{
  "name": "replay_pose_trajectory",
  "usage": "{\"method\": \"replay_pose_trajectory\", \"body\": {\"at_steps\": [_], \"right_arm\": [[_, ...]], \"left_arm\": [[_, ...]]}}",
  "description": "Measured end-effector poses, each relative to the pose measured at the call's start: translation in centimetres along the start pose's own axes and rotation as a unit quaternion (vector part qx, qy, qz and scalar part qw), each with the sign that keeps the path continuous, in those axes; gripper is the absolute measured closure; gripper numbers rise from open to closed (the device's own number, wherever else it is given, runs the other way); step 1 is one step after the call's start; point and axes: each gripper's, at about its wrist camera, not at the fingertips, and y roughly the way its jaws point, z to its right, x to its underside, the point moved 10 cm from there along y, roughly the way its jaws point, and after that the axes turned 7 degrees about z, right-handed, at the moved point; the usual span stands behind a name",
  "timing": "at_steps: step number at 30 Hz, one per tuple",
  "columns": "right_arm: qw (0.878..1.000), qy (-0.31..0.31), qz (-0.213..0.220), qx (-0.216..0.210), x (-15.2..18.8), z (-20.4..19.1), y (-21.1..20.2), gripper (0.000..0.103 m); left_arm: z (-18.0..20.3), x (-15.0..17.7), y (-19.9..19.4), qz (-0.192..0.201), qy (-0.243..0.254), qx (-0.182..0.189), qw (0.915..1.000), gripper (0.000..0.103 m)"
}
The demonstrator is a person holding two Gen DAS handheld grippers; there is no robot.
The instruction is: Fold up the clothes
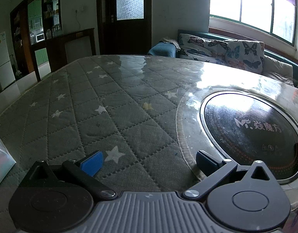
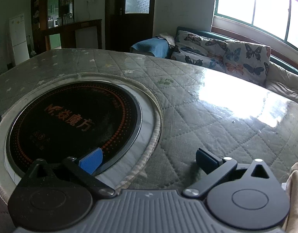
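A lived-in home, a combined living and dining room. A quilted star-print table cover (image 1: 86, 104) under clear plastic surrounds a built-in round cooktop (image 2: 75, 124). Far right, a sofa with butterfly cushions (image 2: 226, 52) sits under a bright window (image 1: 252, 5); far left are a white fridge (image 2: 17, 36) and cluttered wooden shelving (image 1: 49, 5) (a microwave among it).

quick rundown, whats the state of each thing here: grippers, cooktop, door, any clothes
left gripper: open, holding nothing, above the quilted table cover
right gripper: open, holding nothing
round cooktop: dark, bare, nothing on it
clear sheet over the table: flat, glaring with window light
door: shut
beige cloth: only an edge shows at the right wrist view's right border, state unclear
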Motion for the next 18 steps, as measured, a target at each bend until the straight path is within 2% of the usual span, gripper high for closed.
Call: {"method": "replay_pose_trajectory", "body": {"at_steps": [18], "right_arm": [[1.000, 0.000, -0.001, -0.001, 0.01, 0.12, -0.08, 0.000]], "left_arm": [[-0.08, -0.22, 0.31, 0.000, 0.000, 0.000, 1.0000, 0.000]]}}
